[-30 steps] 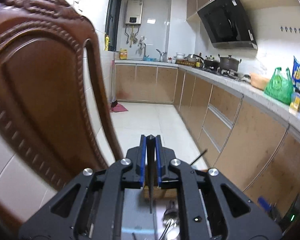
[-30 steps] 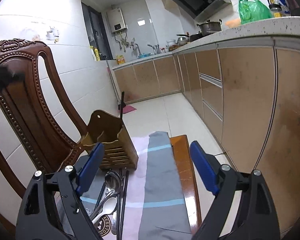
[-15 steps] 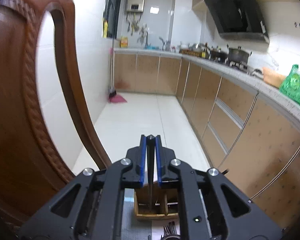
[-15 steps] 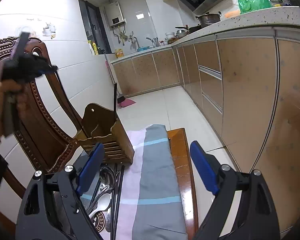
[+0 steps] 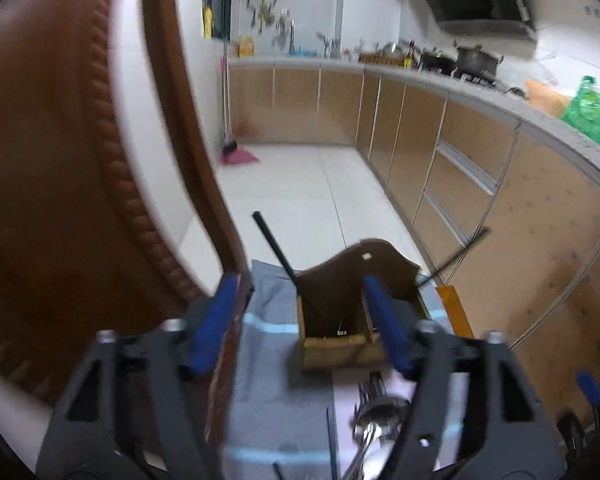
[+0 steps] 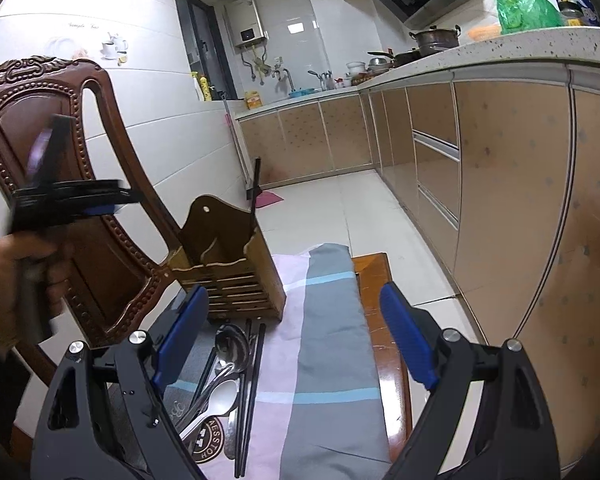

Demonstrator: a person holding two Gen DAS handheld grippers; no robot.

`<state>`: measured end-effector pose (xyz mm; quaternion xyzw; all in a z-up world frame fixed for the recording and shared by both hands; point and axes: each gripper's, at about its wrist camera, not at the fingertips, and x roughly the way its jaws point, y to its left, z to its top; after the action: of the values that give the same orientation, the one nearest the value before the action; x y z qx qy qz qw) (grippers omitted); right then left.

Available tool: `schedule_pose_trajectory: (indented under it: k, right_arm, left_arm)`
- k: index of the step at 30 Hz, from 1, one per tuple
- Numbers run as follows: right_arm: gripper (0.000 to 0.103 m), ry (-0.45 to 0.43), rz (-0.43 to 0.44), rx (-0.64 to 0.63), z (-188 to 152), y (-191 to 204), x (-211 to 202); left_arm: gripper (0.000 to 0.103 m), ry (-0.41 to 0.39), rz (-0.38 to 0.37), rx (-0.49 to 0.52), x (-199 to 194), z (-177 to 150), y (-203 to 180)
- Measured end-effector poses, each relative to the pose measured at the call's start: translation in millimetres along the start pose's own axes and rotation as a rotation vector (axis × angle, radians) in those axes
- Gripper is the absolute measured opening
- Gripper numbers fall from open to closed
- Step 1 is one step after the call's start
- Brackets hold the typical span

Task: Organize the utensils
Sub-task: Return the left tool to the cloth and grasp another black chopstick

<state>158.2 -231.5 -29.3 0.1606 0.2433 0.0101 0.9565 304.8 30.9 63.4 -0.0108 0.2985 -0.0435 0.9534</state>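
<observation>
A wooden utensil holder (image 5: 340,340) (image 6: 228,264) stands on a striped cloth (image 6: 324,344). My left gripper (image 5: 300,324) hovers just above it, jaws opening, nothing pressed between the blue pads (image 5: 216,320). Two black chopsticks lean out of the holder, one to the left (image 5: 274,244) and one to the right (image 5: 456,252). In the right wrist view a hand (image 6: 24,272) holds the left gripper (image 6: 68,196) beside the chair. My right gripper (image 6: 296,336) stands open and empty over a pile of spoons (image 6: 228,360) and black chopsticks (image 6: 252,380) in front of the holder.
A carved wooden chair back (image 6: 40,128) (image 5: 60,160) rises close on the left of the holder. The cloth covers a narrow wooden table whose edge (image 6: 384,320) shows at the right. Kitchen cabinets (image 6: 500,200) line the right side across a tiled floor.
The left gripper came down over the holder and its jaws opened, letting go of the thin black chopstick, which now stands in the holder. The right gripper stayed put.
</observation>
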Motion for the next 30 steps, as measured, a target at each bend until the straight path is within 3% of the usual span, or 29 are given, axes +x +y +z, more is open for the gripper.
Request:
schedule_pose_trajectory:
  k: [4, 7, 13, 16, 24, 30]
  right_arm:
    - [0.085, 0.024, 0.014, -0.039, -4, 11, -6]
    - [0.085, 0.052, 0.014, -0.087, -8, 24, -12]
    - [0.085, 0.075, 0.019, -0.103, -20, 41, -33]
    - [0.085, 0.101, 0.030, -0.095, -41, 51, -50]
    - [0.085, 0.179, 0.019, -0.115, -100, 64, -75]
    - [0.085, 0.195, 0.006, -0.112, -115, 60, -78]
  left_arm:
    - [0.078, -0.014, -0.007, 0.000, -59, -37, 4]
    - [0.078, 0.037, -0.001, -0.009, -87, -86, 4]
    - [0.078, 0.136, 0.002, -0.031, -109, -166, 10]
    - [0.078, 0.162, -0.004, -0.045, -112, -191, 6]
    - [0.078, 0.172, -0.031, -0.017, -120, -221, -12]
    - [0.078, 0.227, -0.055, -0.016, -112, -235, -16]
